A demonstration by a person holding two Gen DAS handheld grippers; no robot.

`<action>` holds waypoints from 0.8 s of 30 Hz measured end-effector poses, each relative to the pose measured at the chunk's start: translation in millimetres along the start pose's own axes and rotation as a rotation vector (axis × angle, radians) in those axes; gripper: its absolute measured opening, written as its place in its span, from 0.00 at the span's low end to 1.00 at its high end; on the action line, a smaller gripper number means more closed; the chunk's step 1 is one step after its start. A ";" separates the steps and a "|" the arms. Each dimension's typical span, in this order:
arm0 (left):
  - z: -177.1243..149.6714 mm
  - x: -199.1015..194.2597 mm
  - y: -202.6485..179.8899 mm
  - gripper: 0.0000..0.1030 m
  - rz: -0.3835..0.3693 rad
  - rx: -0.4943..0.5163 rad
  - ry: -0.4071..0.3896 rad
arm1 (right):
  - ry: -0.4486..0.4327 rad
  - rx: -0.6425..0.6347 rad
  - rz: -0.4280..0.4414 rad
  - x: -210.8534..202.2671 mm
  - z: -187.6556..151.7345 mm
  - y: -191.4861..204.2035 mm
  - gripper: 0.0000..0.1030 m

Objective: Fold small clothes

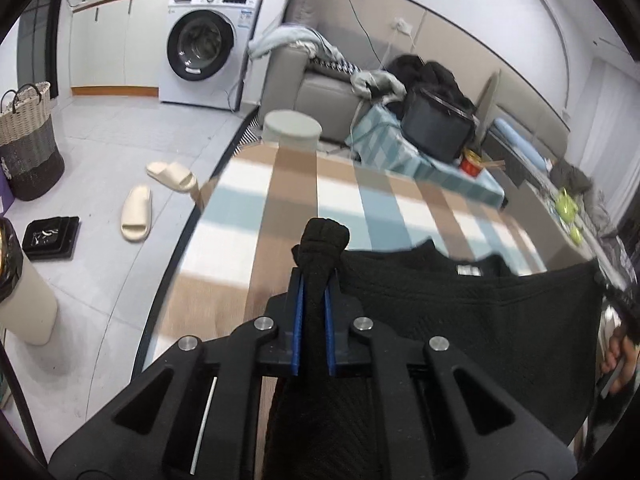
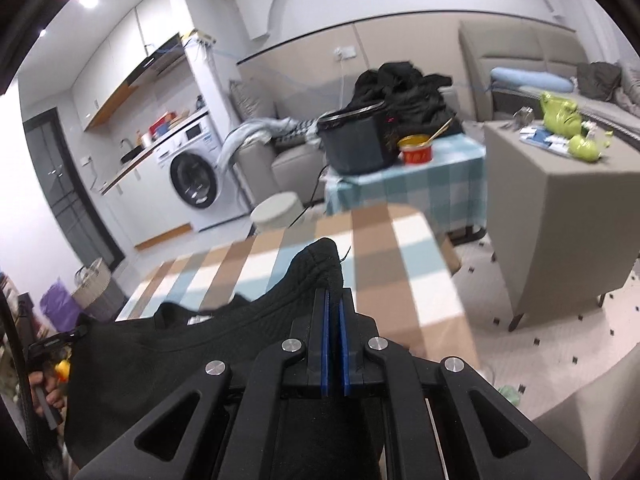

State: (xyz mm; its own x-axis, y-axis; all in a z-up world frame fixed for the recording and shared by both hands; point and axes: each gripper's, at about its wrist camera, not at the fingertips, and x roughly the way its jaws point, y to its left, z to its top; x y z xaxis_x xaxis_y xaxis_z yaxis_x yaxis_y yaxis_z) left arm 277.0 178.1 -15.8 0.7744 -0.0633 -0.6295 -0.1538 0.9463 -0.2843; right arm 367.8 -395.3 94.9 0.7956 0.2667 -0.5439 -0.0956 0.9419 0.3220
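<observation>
Black knit fills the lower part of both wrist views: you hold a small top point(image 1: 460, 304) stretched between your two grippers, above the checked desk point(image 1: 256, 200). Your left gripper point(image 1: 315, 300) has its blue-padded jaws pressed on a bunched corner of the top, and a roll of fabric pokes out beyond the tips. Your right gripper point(image 2: 335, 308) has its jaws nearly together, pinching the other corner, which humps up just left of the tips. The neckline with its white label point(image 1: 466, 270) faces up along the far edge of the top, toward the far end of the desk.

Beyond the far end of the desk stands a round pale stool point(image 1: 292, 128). Farther back from the desk sits a grey sofa point(image 1: 320, 92). A washer point(image 1: 208, 44) stands well behind the desk on the left in the left view, and two cream slippers point(image 1: 138, 212) lie on the tiled floor just left of the desk. A teal-checked stand point(image 2: 404, 184) bearing a dark pot point(image 2: 352, 144) stands behind the desk.
</observation>
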 end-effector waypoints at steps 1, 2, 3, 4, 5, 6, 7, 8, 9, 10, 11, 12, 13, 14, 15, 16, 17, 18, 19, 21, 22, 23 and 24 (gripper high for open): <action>7.5 3.0 0.2 0.06 0.004 -0.019 -0.012 | -0.005 0.011 -0.007 1.9 2.4 -0.9 0.04; 12.1 5.4 0.4 0.06 0.013 -0.026 -0.018 | -0.008 0.032 -0.017 6.4 5.3 -3.7 0.04; 16.6 12.4 0.8 0.07 0.031 -0.033 -0.015 | -0.004 0.042 -0.026 9.9 6.8 -5.7 0.04; 19.1 21.6 2.0 0.12 0.047 -0.047 0.004 | 0.019 0.054 -0.045 18.8 7.3 -8.9 0.04; 19.9 31.6 2.7 0.14 0.076 -0.056 0.036 | 0.066 0.059 -0.078 31.0 5.9 -11.6 0.05; 19.1 41.2 3.4 0.16 0.124 -0.061 0.077 | 0.109 0.056 -0.104 40.5 4.7 -13.6 0.06; 17.0 46.1 3.7 0.16 0.152 -0.057 0.100 | 0.169 0.058 -0.149 51.3 0.4 -16.4 0.10; 13.4 48.0 4.0 0.16 0.152 -0.047 0.119 | 0.194 0.072 -0.168 54.7 -3.7 -19.1 0.12; 8.8 46.4 4.7 0.19 0.137 -0.040 0.129 | 0.218 0.086 -0.159 56.2 -8.1 -22.1 0.17; 4.8 43.2 5.5 0.25 0.127 -0.038 0.133 | 0.241 0.097 -0.128 53.8 -13.5 -25.3 0.23; 0.9 38.8 6.4 0.28 0.126 -0.036 0.133 | 0.249 0.103 -0.120 50.7 -17.7 -27.4 0.26; -5.1 32.2 7.5 0.36 0.134 -0.031 0.132 | 0.251 0.102 -0.121 45.8 -22.0 -28.6 0.29; -9.2 25.6 8.2 0.41 0.138 -0.026 0.129 | 0.254 0.097 -0.123 40.3 -25.6 -29.5 0.32; -14.6 19.4 8.7 0.44 0.138 -0.023 0.126 | 0.261 0.095 -0.121 35.1 -29.1 -30.2 0.35; -19.8 12.6 9.3 0.49 0.137 -0.021 0.126 | 0.267 0.099 -0.115 31.8 -31.3 -31.1 0.41; -25.7 4.8 9.8 0.52 0.137 -0.021 0.132 | 0.277 0.110 -0.095 25.5 -35.5 -32.5 0.42; -32.6 -3.8 9.6 0.54 0.131 -0.021 0.139 | 0.284 0.119 -0.078 21.6 -39.5 -34.0 0.42; -39.0 -9.7 10.0 0.55 0.124 -0.020 0.143 | 0.289 0.127 -0.064 15.1 -44.4 -33.0 0.43; -48.5 -18.8 10.1 0.57 0.116 -0.016 0.149 | 0.297 0.133 -0.052 8.5 -49.7 -32.2 0.46; -67.4 -32.2 7.5 0.58 0.109 0.001 0.168 | 0.318 0.138 -0.026 -2.0 -60.0 -29.8 0.48; -74.6 -35.6 6.3 0.58 0.108 0.006 0.179 | 0.325 0.137 -0.014 -5.6 -64.4 -27.6 0.49; -83.6 -40.2 5.0 0.58 0.103 0.013 0.195 | 0.336 0.132 -0.006 -10.8 -70.5 -25.1 0.49; -94.6 -46.3 3.3 0.58 0.094 0.017 0.205 | 0.342 0.128 -0.004 -13.8 -75.0 -23.2 0.49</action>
State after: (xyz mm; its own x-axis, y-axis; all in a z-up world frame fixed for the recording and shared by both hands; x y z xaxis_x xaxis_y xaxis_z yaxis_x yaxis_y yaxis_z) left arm 182.6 154.2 -56.0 0.6161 -0.0356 -0.7868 -0.2080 0.9562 -0.2062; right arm 314.1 -405.5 36.8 0.5474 0.3366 -0.7662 -0.0001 0.9156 0.4021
